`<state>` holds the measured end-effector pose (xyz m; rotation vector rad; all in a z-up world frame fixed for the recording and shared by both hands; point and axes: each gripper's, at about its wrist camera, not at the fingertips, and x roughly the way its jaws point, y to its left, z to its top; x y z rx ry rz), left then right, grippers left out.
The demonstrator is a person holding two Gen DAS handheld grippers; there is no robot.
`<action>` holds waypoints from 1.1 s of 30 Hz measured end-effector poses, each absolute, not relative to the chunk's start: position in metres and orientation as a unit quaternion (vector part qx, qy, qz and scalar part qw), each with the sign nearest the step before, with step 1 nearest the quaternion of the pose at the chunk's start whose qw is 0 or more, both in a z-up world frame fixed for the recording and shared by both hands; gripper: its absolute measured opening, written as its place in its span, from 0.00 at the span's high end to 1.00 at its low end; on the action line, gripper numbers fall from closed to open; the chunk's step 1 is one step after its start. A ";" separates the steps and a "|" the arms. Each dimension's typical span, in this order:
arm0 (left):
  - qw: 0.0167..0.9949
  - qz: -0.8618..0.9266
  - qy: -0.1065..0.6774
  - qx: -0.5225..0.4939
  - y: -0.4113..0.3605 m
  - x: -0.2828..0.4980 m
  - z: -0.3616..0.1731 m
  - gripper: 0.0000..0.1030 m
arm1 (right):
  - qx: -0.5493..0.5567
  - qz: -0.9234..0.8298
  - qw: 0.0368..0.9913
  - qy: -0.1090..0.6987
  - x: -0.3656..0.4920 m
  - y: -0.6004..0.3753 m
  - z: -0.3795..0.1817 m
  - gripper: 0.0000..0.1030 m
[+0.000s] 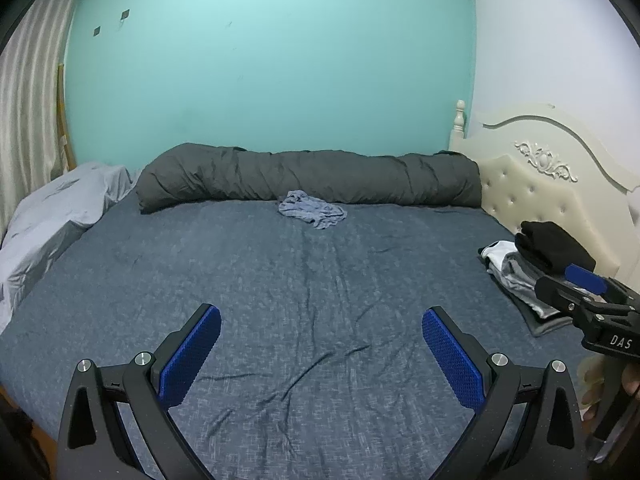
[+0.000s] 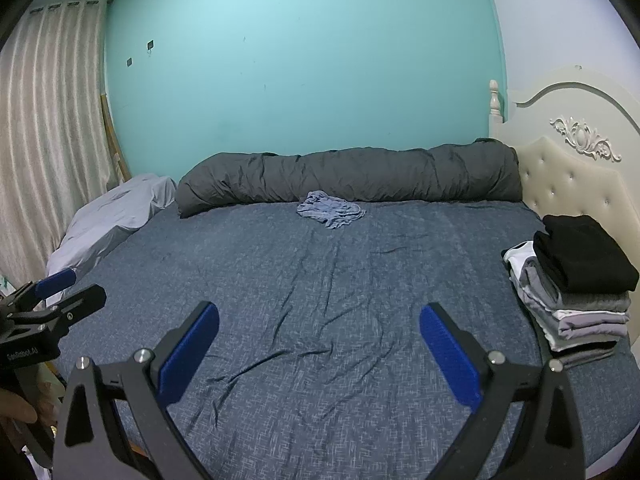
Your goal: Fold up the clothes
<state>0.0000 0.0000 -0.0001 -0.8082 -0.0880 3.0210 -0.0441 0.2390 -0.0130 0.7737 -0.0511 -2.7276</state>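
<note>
Since a neat stack of folded clothes point(image 2: 576, 292) already sits at the right edge of the bed point(image 2: 340, 320) by the headboard point(image 2: 572, 184), I judge most of the work done. One crumpled blue garment point(image 2: 331, 209) is left, lying far off against the rolled grey duvet point(image 2: 348, 176). My left gripper point(image 1: 321, 354) and right gripper point(image 2: 319, 350) both hang spread wide and hold nothing.

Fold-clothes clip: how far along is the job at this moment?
Done: a stack of folded clothes sits by the headboard, a black garment on top. In hand: nothing; the left gripper and right gripper are both open above the bedsheet. Left: one crumpled light-blue garment near the rolled grey duvet.
</note>
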 end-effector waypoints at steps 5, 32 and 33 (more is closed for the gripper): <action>0.010 0.965 -0.036 -0.258 -0.002 0.001 -0.001 0.00 | 0.272 -0.950 0.154 -0.019 -0.048 0.240 -0.012 0.02; 0.016 0.965 -0.021 -0.260 0.014 0.001 0.008 0.00 | 0.266 -0.952 0.153 -0.017 -0.042 0.242 -0.017 0.02; 0.016 0.965 -0.021 -0.260 0.014 0.001 0.008 0.00 | 0.266 -0.952 0.153 -0.017 -0.042 0.242 -0.017 0.02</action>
